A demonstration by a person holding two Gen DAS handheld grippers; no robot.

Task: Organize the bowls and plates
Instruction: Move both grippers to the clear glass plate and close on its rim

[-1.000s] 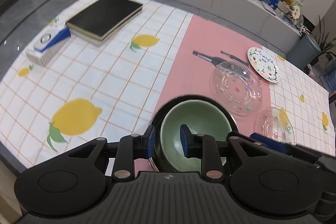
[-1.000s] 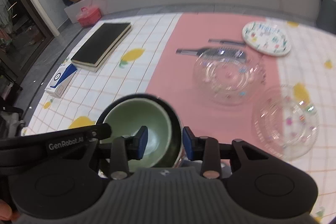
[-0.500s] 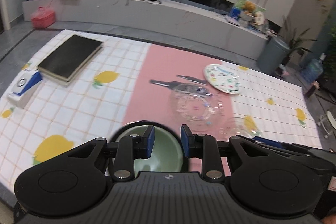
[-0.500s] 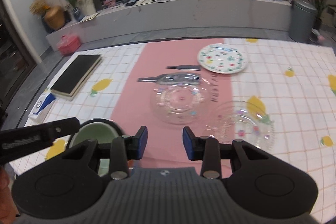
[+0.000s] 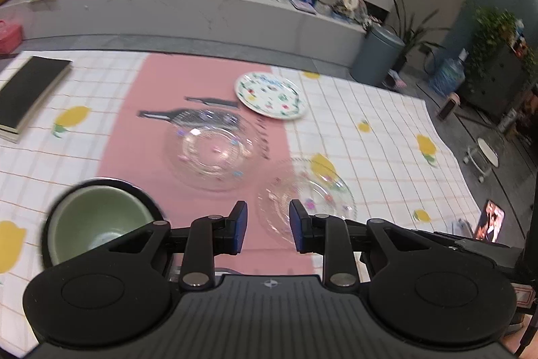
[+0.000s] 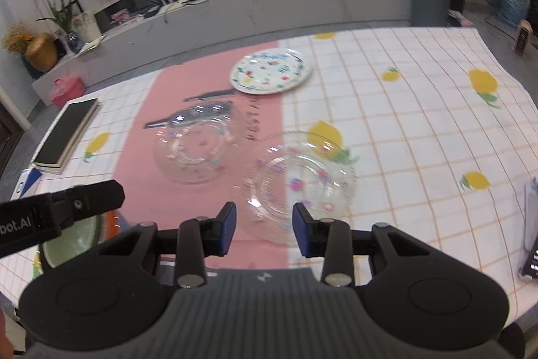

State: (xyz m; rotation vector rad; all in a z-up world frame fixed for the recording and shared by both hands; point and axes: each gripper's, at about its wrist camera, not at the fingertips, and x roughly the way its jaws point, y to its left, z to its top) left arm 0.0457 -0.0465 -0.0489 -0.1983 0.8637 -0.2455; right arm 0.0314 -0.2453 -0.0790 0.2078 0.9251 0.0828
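I am holding my left gripper and right gripper wide and empty above the near glass plate, presumably lining up a grab. I am counting two glass plates, one painted plate beyond, and two nested bowls left.

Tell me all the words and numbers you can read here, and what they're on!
"bot.AI": white letters on the black left tool arm, cut off at the picture's edge.
Dark letters on the pink table runner: too blurred to read.
Writing on the flowered plate: too blurred to read.
Nothing else is readable.
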